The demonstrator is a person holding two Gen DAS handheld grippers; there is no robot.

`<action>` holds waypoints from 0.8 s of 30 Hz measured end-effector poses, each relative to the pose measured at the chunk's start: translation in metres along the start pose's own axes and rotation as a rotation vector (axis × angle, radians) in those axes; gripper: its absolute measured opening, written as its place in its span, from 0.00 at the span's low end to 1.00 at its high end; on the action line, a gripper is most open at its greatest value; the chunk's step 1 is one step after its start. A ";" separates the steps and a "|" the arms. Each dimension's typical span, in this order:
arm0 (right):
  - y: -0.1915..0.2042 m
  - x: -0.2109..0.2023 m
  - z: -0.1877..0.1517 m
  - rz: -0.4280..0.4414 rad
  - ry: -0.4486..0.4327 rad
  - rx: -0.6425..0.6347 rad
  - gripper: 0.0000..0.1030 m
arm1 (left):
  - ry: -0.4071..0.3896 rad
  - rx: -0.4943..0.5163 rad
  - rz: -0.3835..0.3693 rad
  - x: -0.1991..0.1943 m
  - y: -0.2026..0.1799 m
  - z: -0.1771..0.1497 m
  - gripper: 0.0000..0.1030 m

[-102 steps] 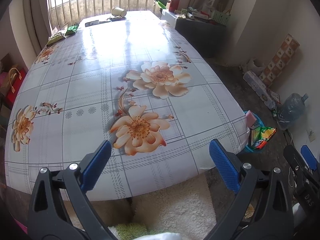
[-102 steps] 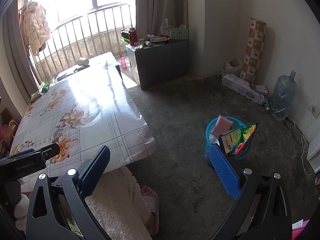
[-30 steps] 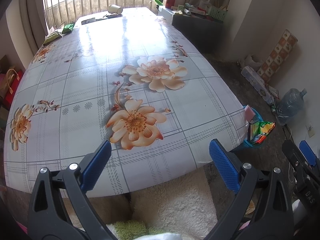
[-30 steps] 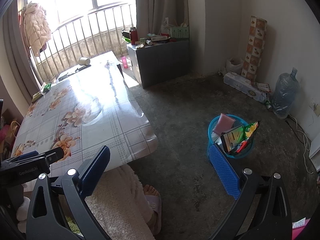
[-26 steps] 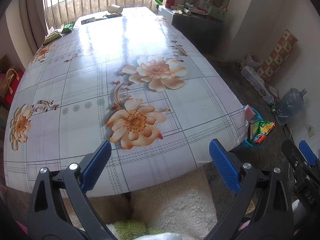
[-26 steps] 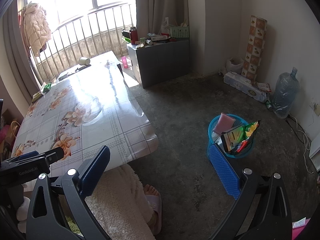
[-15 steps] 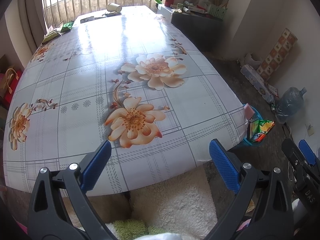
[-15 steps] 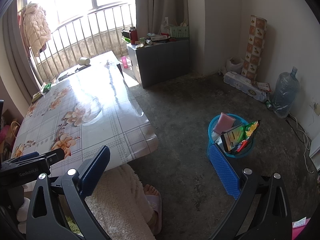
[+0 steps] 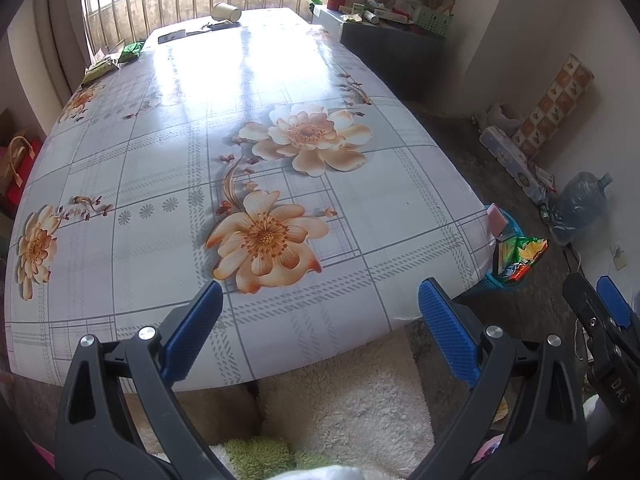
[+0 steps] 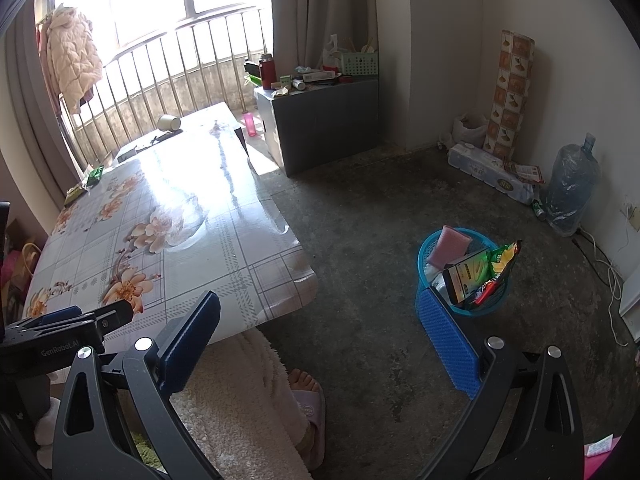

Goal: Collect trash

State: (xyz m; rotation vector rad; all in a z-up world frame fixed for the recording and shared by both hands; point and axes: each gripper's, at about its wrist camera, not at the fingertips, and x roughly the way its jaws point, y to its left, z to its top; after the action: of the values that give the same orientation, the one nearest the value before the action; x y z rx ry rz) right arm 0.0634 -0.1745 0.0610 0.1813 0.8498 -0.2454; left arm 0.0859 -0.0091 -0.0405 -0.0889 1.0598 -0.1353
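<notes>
Here, two empty tools point(image 9: 320, 312) point(image 10: 318, 320), one full blue basket point(image 10: 424, 252).

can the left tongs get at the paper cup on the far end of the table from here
Probably not yet. The left tongs are open over the near table edge, and the paper cup lies at the far end. The tabletop between is bare, so only distance stands in the way.

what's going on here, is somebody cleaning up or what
A person holds a claw in each hand, and both the left claw and the right claw are open and empty. A blue basket on the floor already holds wrappers and a pink sponge. A tipped paper cup and green packets lie at the floral table's far end, not yet collected.
</notes>
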 end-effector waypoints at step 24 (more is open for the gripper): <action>0.004 0.000 0.003 0.003 0.001 0.000 0.94 | 0.006 0.004 -0.006 0.000 0.000 0.000 0.92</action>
State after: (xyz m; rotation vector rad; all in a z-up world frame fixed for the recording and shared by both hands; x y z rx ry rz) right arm 0.0668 -0.1717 0.0632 0.1832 0.8505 -0.2424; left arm 0.0862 -0.0087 -0.0402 -0.0881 1.0654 -0.1431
